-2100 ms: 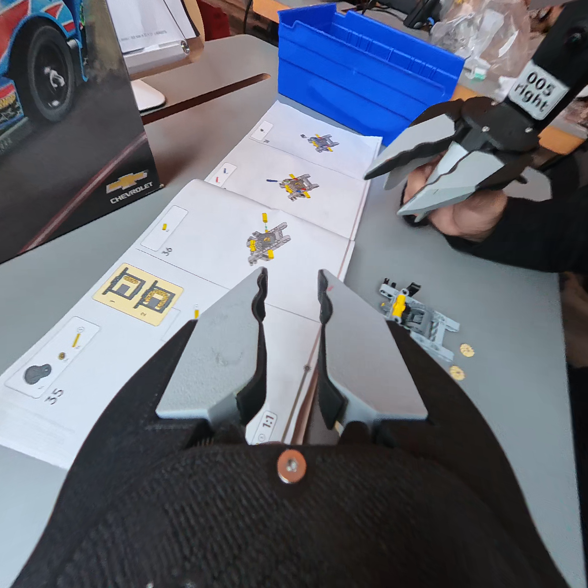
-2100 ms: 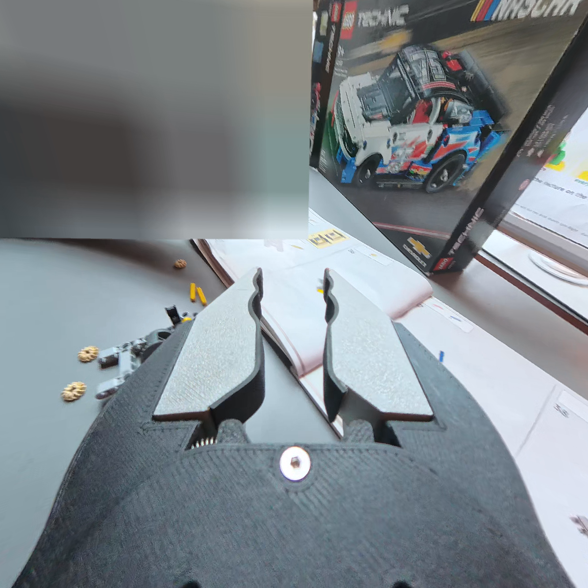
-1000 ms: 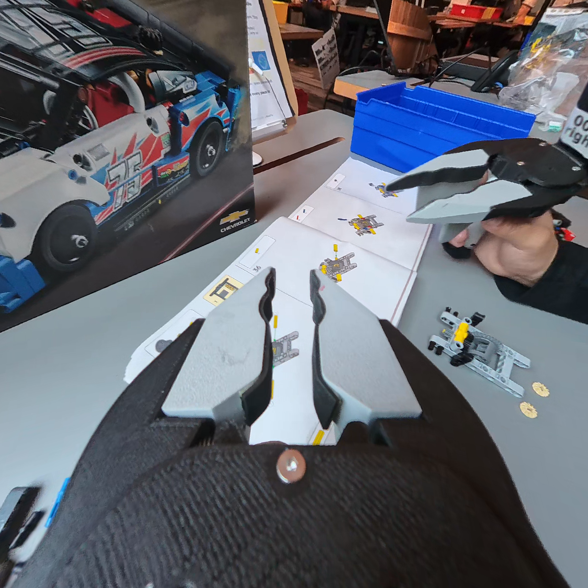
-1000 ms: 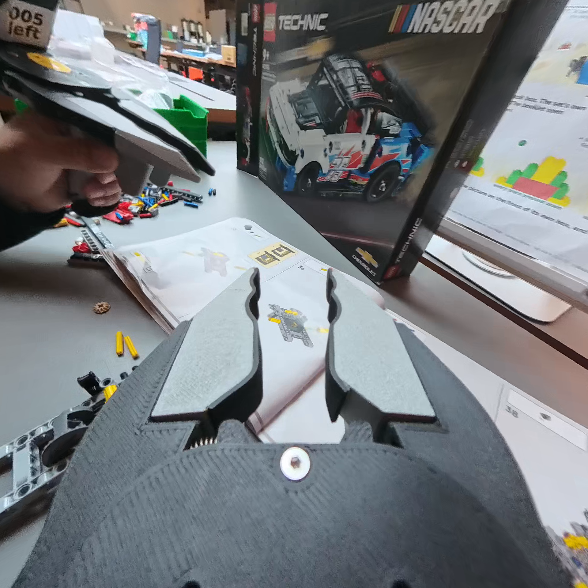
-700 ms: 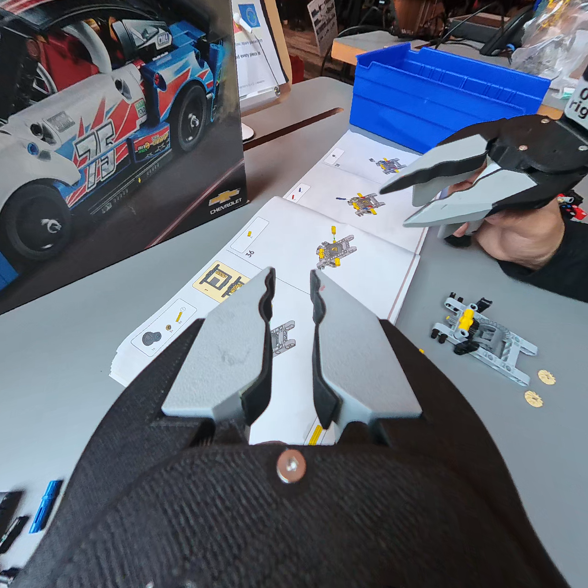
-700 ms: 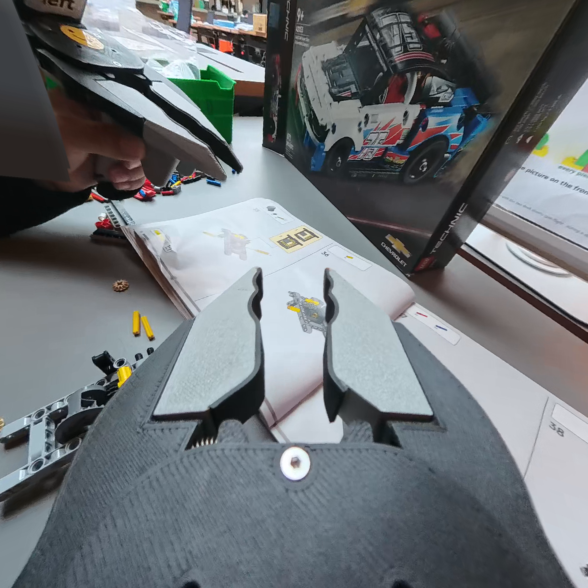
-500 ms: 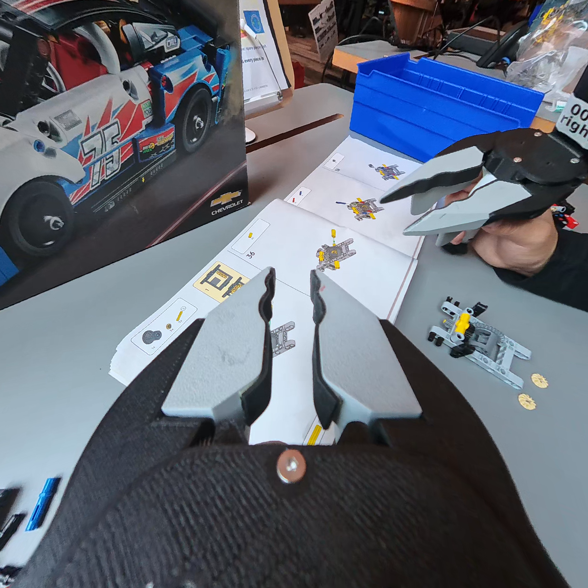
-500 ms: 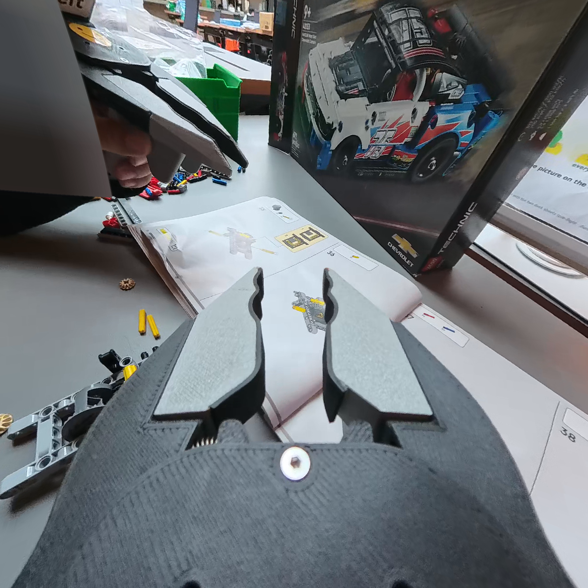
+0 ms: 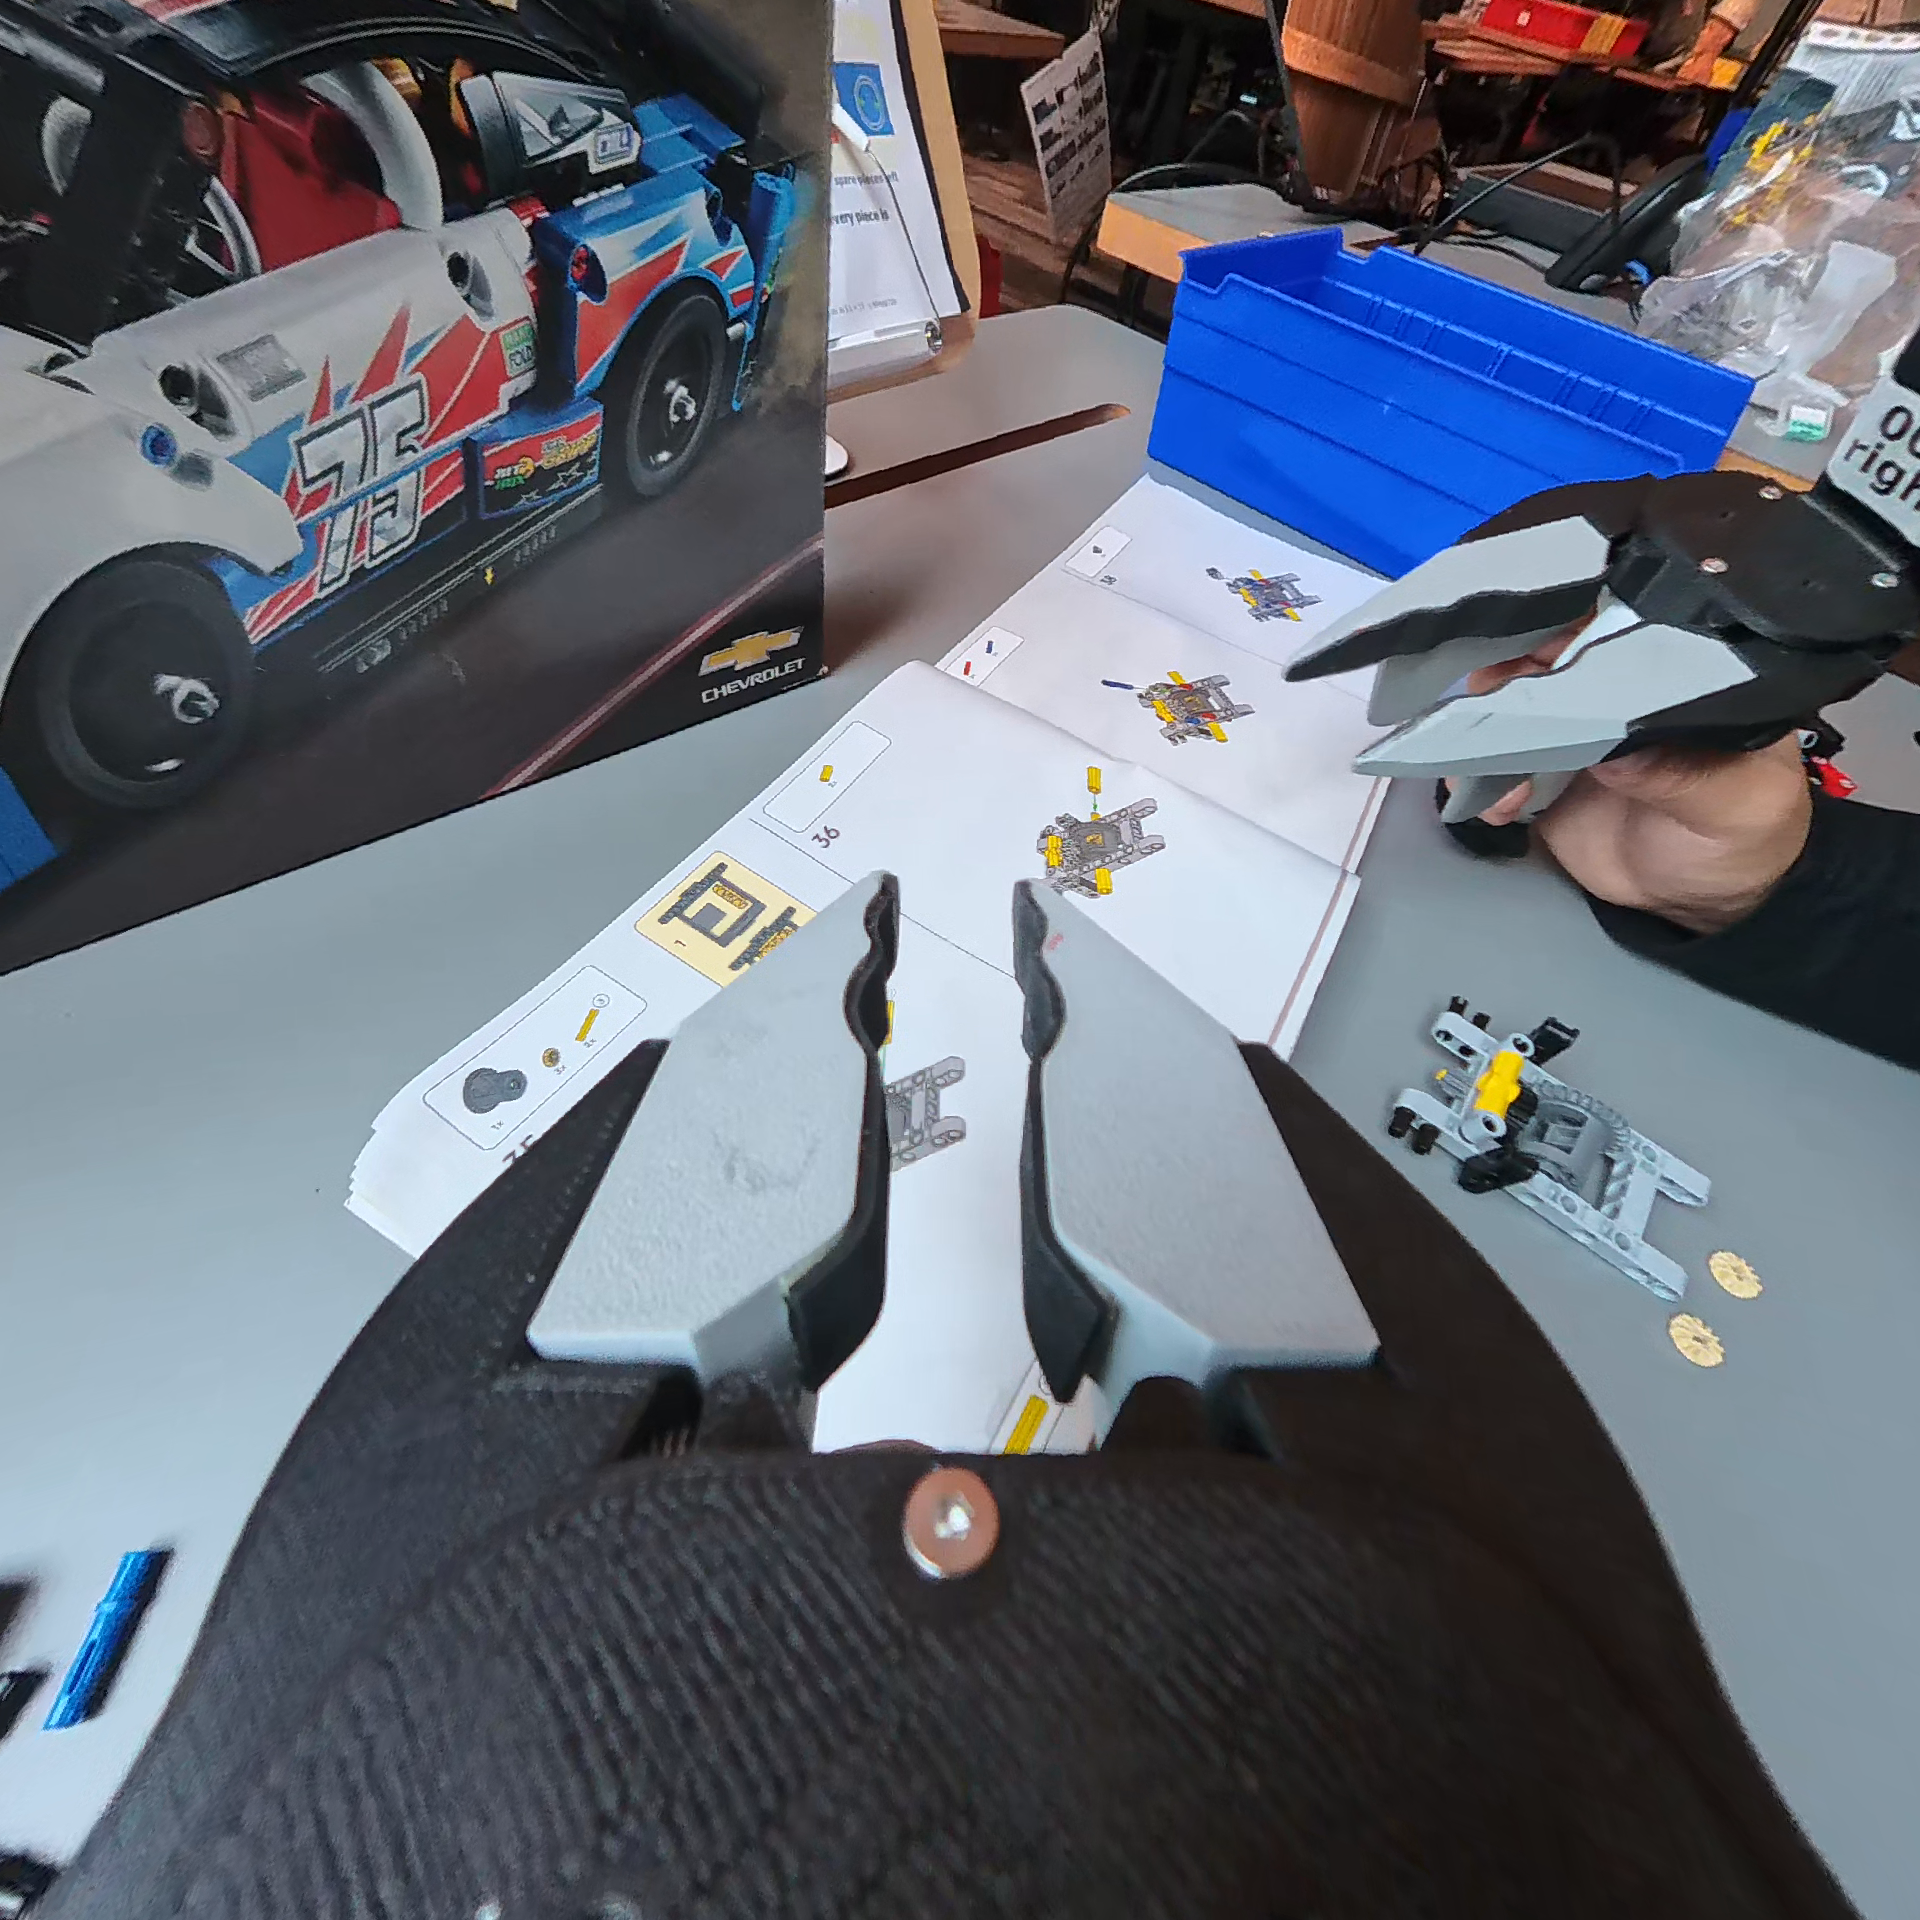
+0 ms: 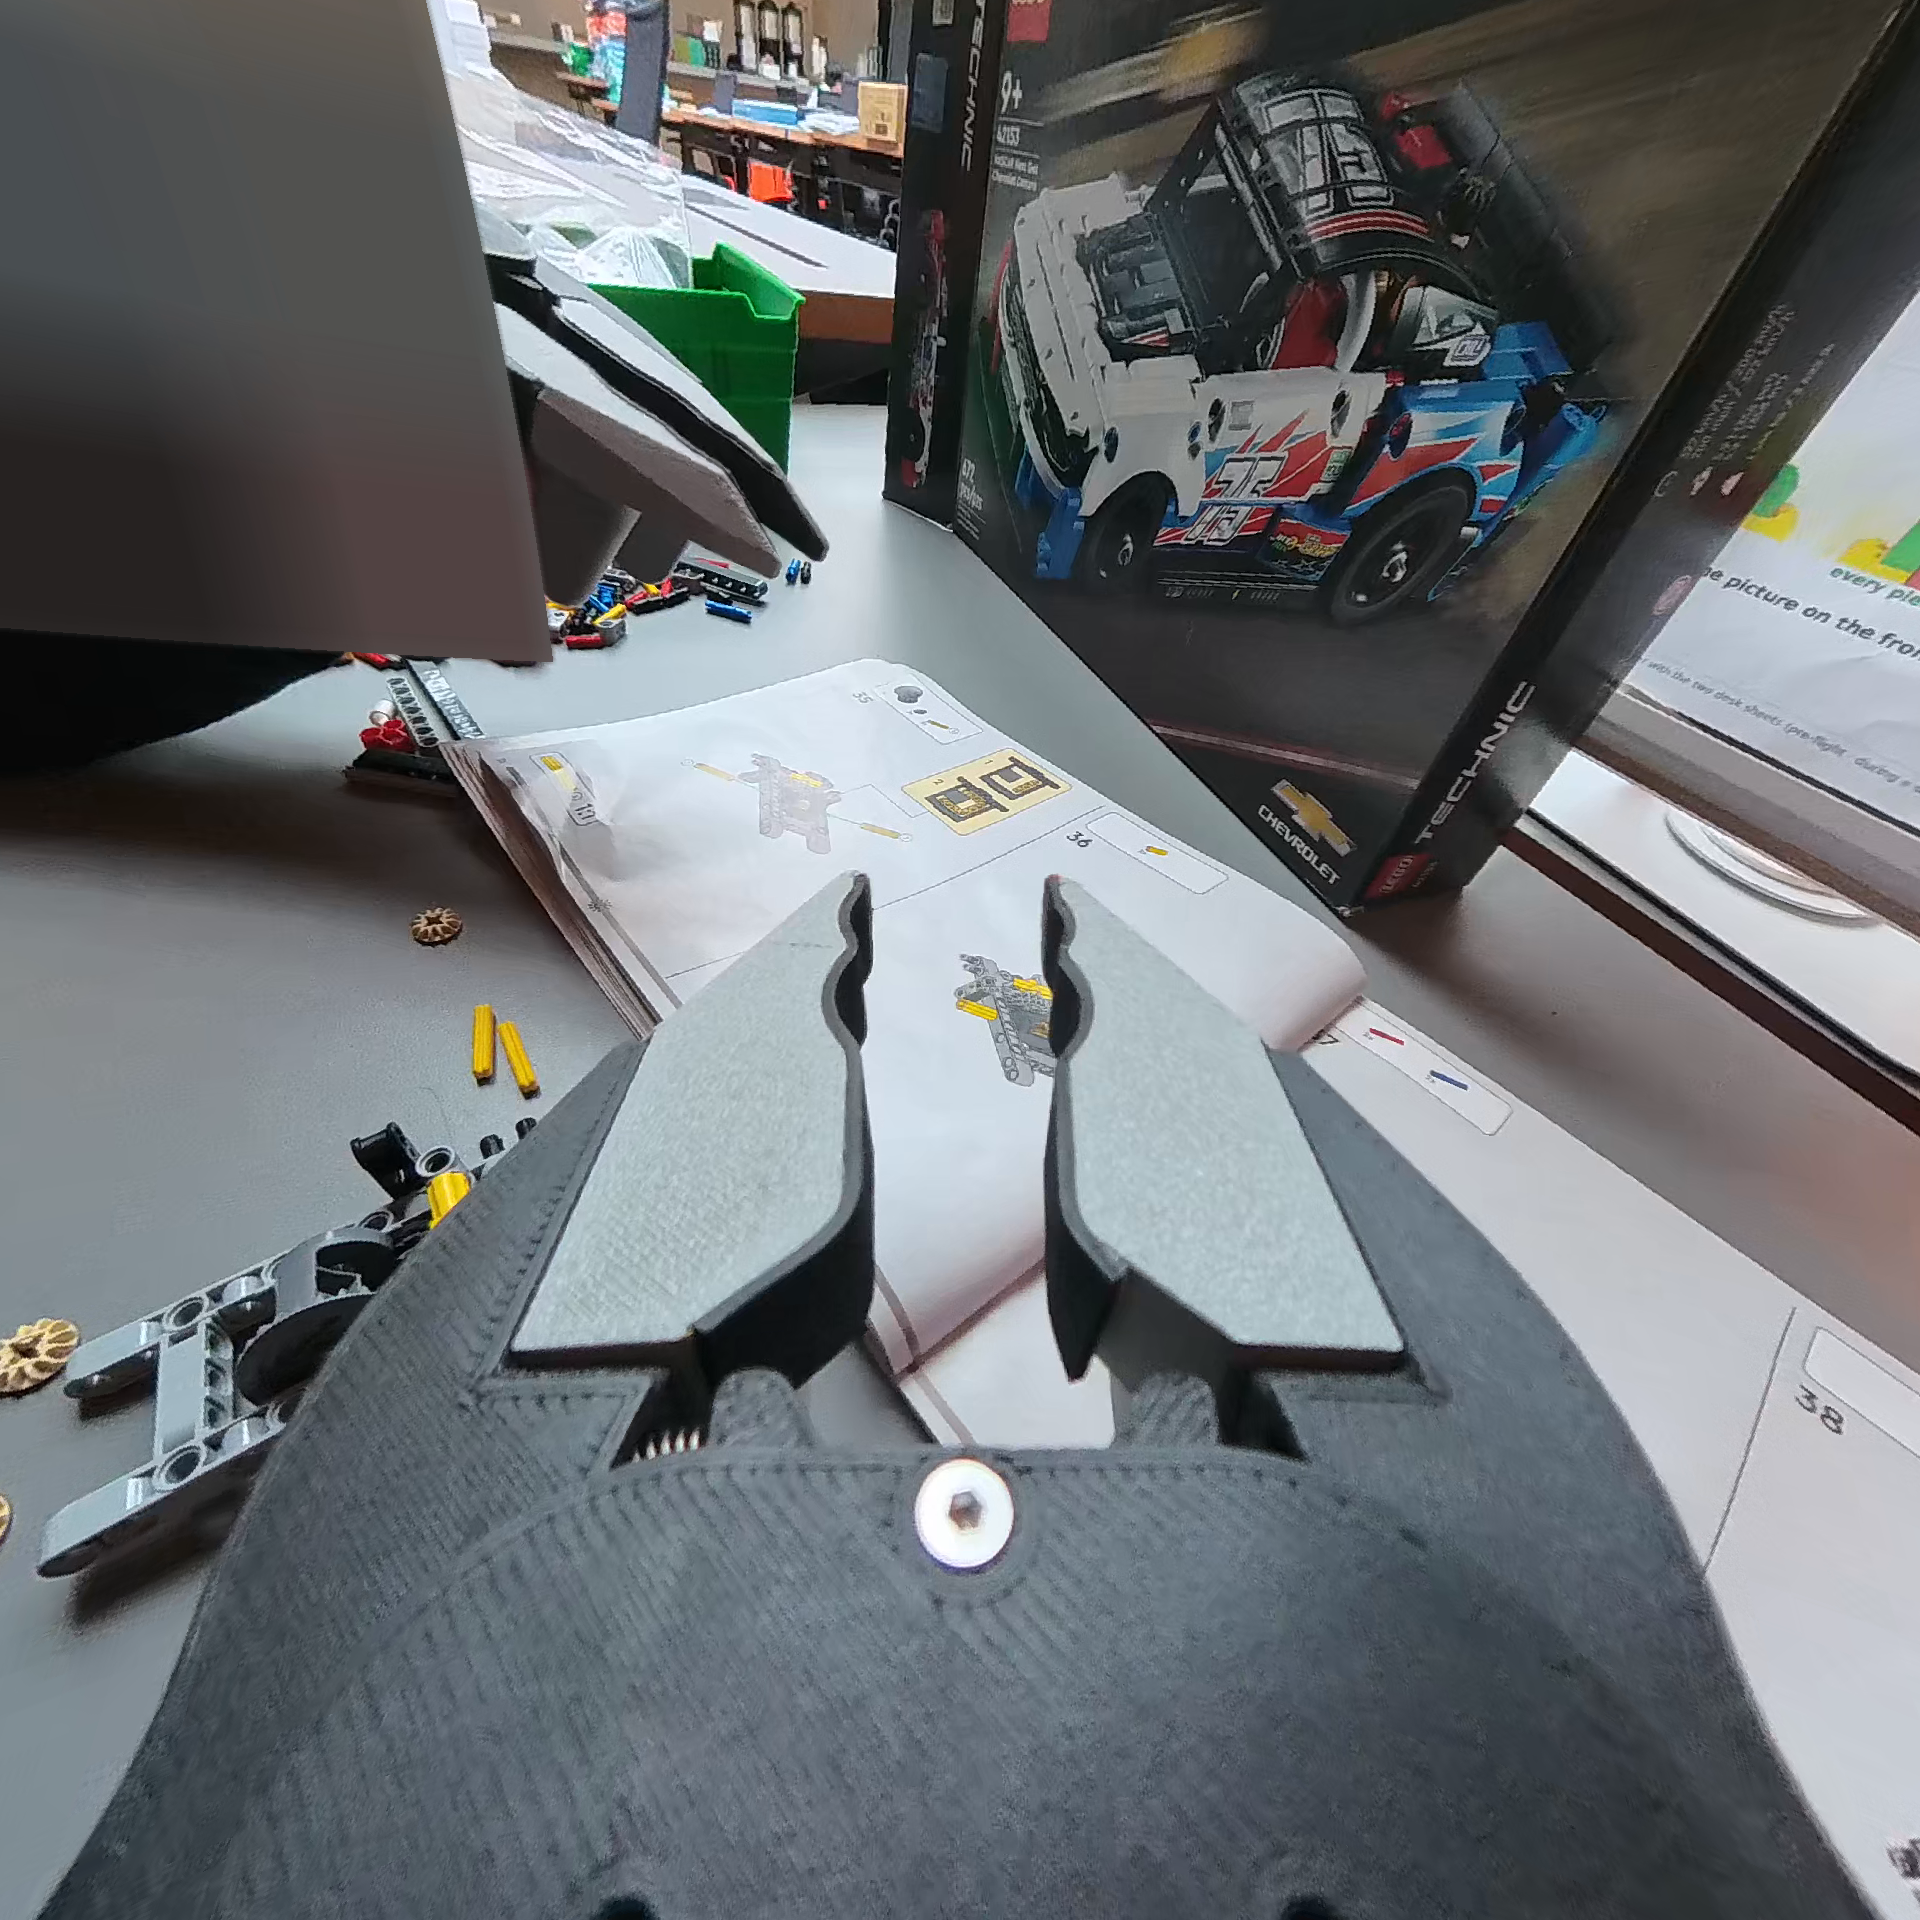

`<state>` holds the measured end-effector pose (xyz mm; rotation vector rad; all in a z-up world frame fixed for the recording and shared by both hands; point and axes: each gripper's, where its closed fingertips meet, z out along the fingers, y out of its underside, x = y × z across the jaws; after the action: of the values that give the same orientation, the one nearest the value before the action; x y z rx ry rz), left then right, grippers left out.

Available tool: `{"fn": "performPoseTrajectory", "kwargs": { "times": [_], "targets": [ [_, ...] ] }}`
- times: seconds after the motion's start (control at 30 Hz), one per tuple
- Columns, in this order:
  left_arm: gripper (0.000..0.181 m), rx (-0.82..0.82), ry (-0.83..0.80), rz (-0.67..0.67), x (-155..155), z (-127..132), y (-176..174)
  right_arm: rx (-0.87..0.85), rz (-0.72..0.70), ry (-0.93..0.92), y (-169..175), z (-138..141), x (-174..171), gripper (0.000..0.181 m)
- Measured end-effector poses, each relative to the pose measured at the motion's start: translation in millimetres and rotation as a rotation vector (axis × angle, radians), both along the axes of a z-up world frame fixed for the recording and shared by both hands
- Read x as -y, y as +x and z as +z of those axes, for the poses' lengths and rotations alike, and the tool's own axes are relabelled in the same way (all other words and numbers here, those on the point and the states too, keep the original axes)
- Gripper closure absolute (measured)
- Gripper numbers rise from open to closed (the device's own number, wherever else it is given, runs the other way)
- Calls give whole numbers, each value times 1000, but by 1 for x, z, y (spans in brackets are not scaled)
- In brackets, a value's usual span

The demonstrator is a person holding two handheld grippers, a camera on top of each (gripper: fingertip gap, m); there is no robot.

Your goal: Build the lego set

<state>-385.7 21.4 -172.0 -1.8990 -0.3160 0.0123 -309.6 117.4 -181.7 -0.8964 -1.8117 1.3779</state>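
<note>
**Both grippers held empty over the open booklet**

A grey table [image 9: 260,1091] is seen, with the set box [image 9: 395,416] stood upright at its back. The instruction booklet [image 9: 1195,935] is laid open before it. The left gripper [image 9: 951,914] and right gripper [image 10: 951,914] are held above its pages, jaws parted, nothing gripped. The grey lego assembly [image 9: 1548,1153] is found beside the booklet's edge, two tan gears [image 9: 1714,1304] near it, two yellow pins [image 10: 502,1047] apart.

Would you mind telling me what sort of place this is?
Probably a workshop or lab: a grey worktable, a blue parts bin and further cluttered benches behind.
</note>
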Motion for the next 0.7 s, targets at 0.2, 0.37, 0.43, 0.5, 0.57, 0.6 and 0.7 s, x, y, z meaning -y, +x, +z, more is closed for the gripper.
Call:
{"fn": "performPoseTrajectory", "kwargs": {
  "times": [0.2, 0.37, 0.43, 0.5, 0.57, 0.6, 0.7],
  "targets": [
    [163, -27, 0, 51, 8, 3, -11, 5, 19, -3, 1, -1, 5, 153],
    [163, 22, 32, 48, 9, 5, -14, 2, 27, -3, 1, -1, 7, 154],
    [162, 36, 31, 31, 7, 3, -10, -1, 26, -6, 1, 0, 6, 154],
    [162, 29, 16, 19, 4, 0, -6, -2, 28, -14, 2, 1, 6, 154],
    [162, 20, 4, 8, 2, -3, -3, -5, 34, -22, 3, 2, 7, 154],
    [163, 18, -2, 2, 0, -4, -1, -10, 39, -29, 4, 4, 8, 154],
    [162, 20, -13, -18, -2, -7, 3, -30, 59, -39, 8, 9, 11, 153]
  ]
}}
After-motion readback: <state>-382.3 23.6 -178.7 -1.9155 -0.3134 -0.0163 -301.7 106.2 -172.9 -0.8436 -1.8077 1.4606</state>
